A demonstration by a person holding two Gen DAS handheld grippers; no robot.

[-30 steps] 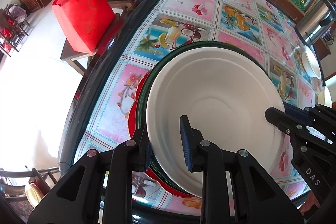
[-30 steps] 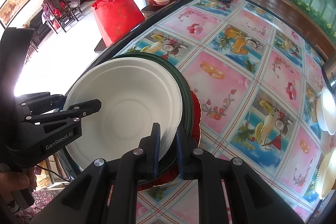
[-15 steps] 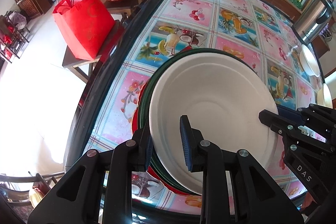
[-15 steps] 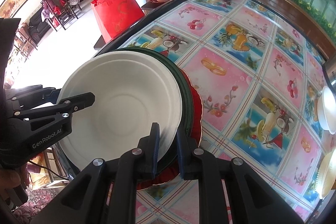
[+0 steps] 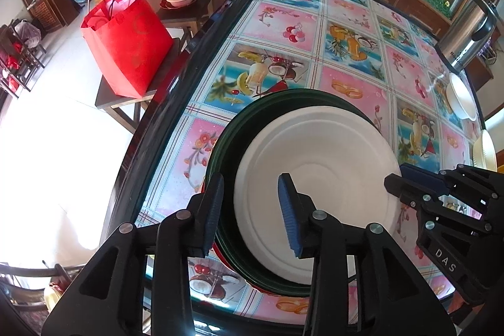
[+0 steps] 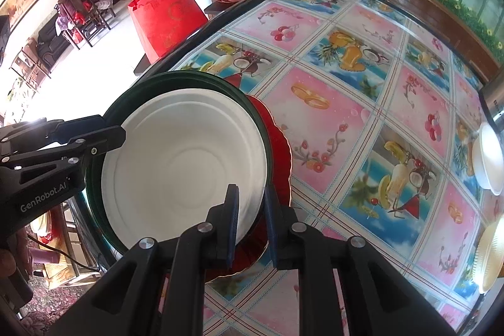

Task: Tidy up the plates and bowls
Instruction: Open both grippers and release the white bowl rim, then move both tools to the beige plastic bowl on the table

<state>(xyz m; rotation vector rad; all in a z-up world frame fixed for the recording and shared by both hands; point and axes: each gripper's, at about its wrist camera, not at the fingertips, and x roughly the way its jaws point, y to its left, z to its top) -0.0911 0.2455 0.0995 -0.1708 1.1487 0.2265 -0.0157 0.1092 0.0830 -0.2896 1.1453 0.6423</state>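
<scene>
The left gripper [image 5: 250, 211] has just been opening, its jaws now clear of the white plate [image 5: 318, 191] between them. The right gripper [image 6: 250, 219] pinches that plate's rim; it lies in the green plate [image 6: 252, 112], atop a red plate [image 6: 280, 153].

the left gripper [image 5: 250, 211] has just been opening: its jaws, formerly pinched on the 9 o'clock rim of the white plate [image 5: 318, 185], now stand apart, with the rims of the white plate and the green plate [image 5: 231, 147] lying loose between the pads. in the left wrist view the stack now sits lower and toward 3 o'clock, baring more tablecloth [image 5: 277, 27] at 12 o'clock.
</scene>
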